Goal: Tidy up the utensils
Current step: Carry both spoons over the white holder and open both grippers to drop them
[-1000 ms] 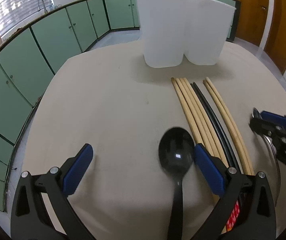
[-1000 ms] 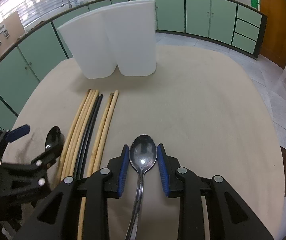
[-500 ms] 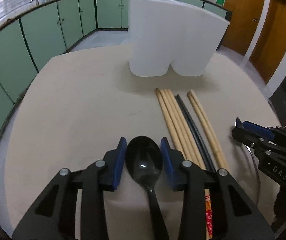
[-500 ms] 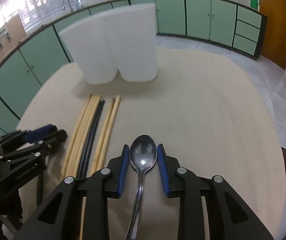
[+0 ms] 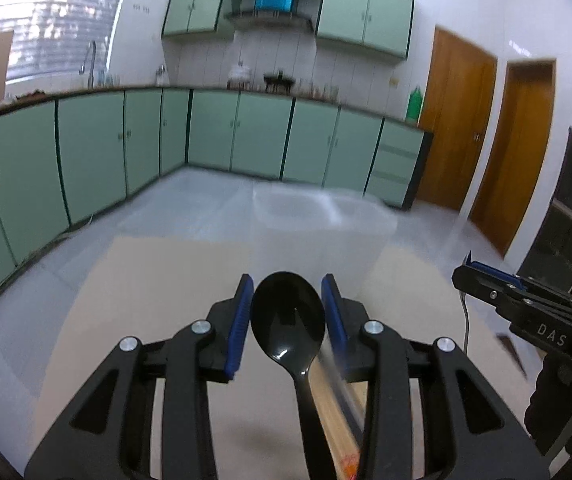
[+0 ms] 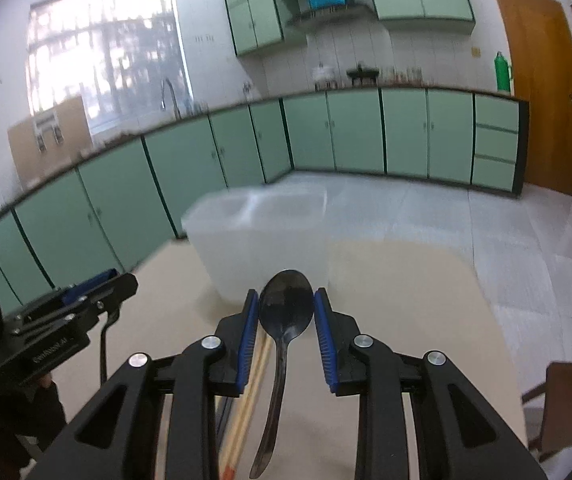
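My left gripper is shut on a black plastic spoon and holds it lifted above the table, bowl forward. My right gripper is shut on a metal spoon, also lifted. A white two-compartment holder stands ahead on the beige table; it also shows in the right wrist view. Wooden and black chopsticks lie on the table below the grippers and show blurred in the left wrist view. Each gripper shows in the other's view: the right, the left.
Green cabinets line the far walls across a grey floor. Wooden doors stand at the right. A wooden chair stands beside the table's right edge.
Both grippers have lifted off the table with their spoons and tilted up, so the views now look across the room. The left gripper closed on the black spoon a second ago.
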The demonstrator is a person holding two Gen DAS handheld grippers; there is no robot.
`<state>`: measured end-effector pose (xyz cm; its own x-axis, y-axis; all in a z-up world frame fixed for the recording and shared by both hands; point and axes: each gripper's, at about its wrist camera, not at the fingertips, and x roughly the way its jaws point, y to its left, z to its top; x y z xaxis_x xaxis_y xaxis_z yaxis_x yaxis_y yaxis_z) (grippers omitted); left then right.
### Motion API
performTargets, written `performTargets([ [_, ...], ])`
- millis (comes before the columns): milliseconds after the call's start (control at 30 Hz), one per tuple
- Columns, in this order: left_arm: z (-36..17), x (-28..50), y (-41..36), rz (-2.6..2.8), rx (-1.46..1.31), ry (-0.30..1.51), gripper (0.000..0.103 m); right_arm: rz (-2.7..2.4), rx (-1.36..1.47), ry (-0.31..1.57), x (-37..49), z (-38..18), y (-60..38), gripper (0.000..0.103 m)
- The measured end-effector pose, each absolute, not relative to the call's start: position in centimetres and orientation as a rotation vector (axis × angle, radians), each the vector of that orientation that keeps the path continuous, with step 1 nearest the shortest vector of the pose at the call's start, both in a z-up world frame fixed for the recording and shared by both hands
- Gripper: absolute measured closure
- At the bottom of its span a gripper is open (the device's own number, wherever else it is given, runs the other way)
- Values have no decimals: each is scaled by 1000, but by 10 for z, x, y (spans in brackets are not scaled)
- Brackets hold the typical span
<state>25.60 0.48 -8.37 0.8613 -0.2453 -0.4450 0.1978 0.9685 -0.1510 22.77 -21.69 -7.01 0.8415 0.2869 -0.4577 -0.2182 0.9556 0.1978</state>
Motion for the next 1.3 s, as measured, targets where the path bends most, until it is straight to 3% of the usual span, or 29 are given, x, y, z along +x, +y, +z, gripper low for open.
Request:
performTargets([
  [433, 1, 355, -40, -192, -84, 234, 69, 208, 173, 319, 328, 10, -225, 75],
  [800, -22, 417, -53, -130, -27, 285, 69, 125, 147, 361, 397, -14, -208, 75],
  [1067, -32, 405, -41, -145, -30, 317, 62, 166, 105, 437, 389, -42, -198, 74],
  [1300, -23, 359, -28, -153, -34, 319, 46, 162, 112, 451, 352, -36, -205, 55],
])
